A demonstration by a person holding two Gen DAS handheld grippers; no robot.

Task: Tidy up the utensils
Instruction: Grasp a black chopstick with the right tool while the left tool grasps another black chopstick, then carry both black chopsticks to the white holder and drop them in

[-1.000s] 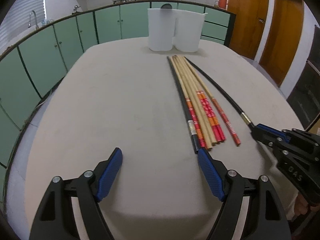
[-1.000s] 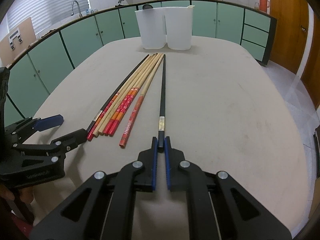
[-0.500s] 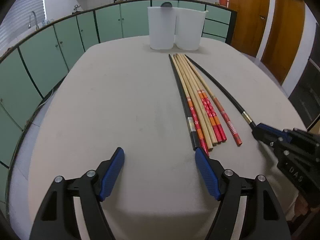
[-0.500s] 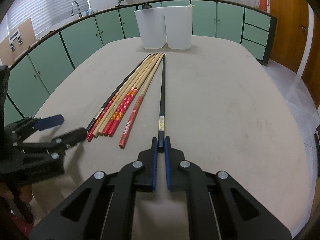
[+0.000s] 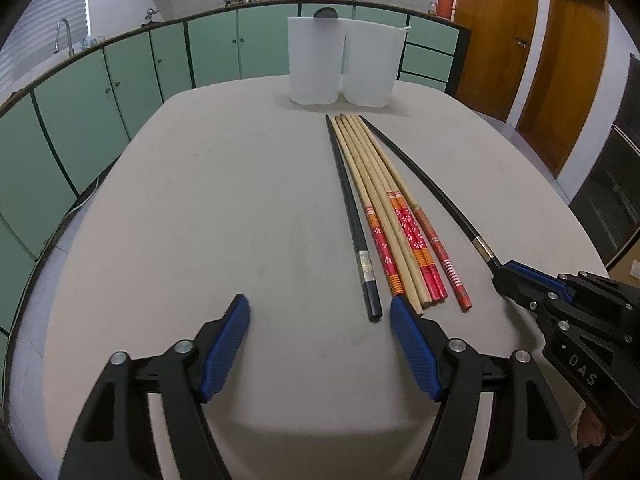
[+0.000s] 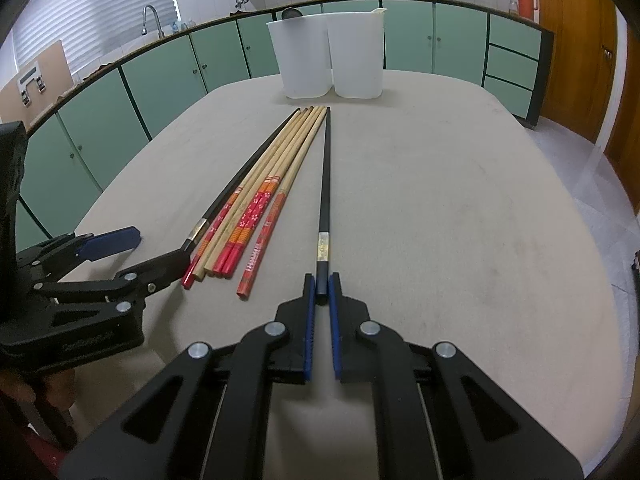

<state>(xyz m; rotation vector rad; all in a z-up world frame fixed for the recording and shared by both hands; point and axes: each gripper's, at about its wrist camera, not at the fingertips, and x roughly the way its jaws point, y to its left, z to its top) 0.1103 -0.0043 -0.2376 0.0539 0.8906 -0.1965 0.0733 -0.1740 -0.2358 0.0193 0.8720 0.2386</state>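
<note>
Right claw (image 6: 321, 289) clamped on black chopstick (image 6: 325, 184) butt; its shaft runs straight ahead along the worktop (image 6: 460, 208) toward the white bins (image 6: 330, 54). Left claw (image 5: 320, 320) apart, jaws just been narrowing, nothing between, second black chopstick (image 5: 348, 208) just ahead-right.

Beige table (image 5: 200, 216): chopsticks (image 5: 384, 216) in row, two white bins (image 5: 340, 64) behind.

- My left gripper (image 5: 320, 344), lower centre of its own view: matte black angular arms, ribbed blue pads (image 5: 226, 346) and round silver screw heads.
- My right gripper (image 6: 322, 286), lower centre of its own view: the same black frame, narrow blue pads, four silver screws.
- At the right edge of the left view, its black body carries pale embossed lettering.
</note>
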